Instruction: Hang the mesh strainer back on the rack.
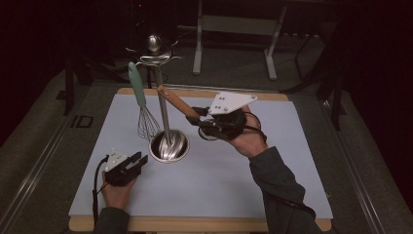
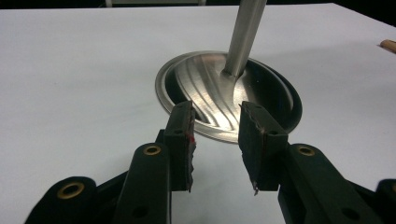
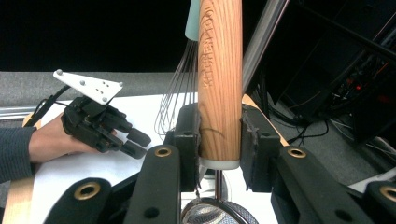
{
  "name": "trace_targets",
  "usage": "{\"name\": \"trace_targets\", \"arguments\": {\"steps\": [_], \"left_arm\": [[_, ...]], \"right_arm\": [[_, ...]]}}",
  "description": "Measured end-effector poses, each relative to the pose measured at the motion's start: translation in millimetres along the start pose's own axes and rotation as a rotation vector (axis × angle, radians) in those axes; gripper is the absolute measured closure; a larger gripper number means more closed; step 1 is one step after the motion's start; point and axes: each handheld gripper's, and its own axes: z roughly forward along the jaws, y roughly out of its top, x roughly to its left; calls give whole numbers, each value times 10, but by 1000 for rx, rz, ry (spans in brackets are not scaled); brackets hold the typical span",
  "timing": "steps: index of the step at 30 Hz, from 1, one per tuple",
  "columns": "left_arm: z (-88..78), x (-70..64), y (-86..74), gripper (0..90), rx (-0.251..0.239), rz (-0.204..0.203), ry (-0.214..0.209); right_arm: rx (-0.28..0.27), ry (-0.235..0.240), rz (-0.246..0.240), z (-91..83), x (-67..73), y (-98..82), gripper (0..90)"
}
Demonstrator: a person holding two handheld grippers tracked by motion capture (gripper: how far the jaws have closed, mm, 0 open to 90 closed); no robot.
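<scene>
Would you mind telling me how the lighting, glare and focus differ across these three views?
High view: the white mat is evenly lit, the surroundings nearly black, the picture soft. Left gripper view: the stand's steel base shows streaked reflections, and the bright mat looks washed out. Right gripper view: the wooden handle is sharp and warmly lit against a black background, while the whisk wires look slightly blurred.

A round steel stand base (image 1: 169, 146) is sitting near the middle of the pale rectangular table mat (image 1: 272, 185), its upright steel pole (image 1: 162, 109) rising toward twelve o'clock. A teal-handled wire whisk (image 1: 141, 105) is hanging at the pole's nine o'clock. A wooden-handled utensil (image 1: 178, 105) is slanting at three o'clock, clamped in the right gripper (image 1: 200, 121). The left gripper (image 1: 139, 161) is resting at the base's eight o'clock.
</scene>
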Motion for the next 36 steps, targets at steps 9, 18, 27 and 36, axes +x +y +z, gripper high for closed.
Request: {"name": "trace_targets", "arguments": {"steps": [9, 18, 27, 36], "left_arm": [[-1, 1, 0, 663, 0, 1, 0], [0, 1, 0, 663, 0, 0, -1], [0, 2, 0, 663, -1, -1, -2], [-1, 2, 0, 663, -1, -1, -3]], "right_arm": [[-24, -18, -15, -58, -12, 97, 706], [-68, -38, -12, -126, -58, 177, 706], [-83, -44, -1, -84, -109, 268, 706], [-73, -41, 15, 40, -140, 305, 706]]}}
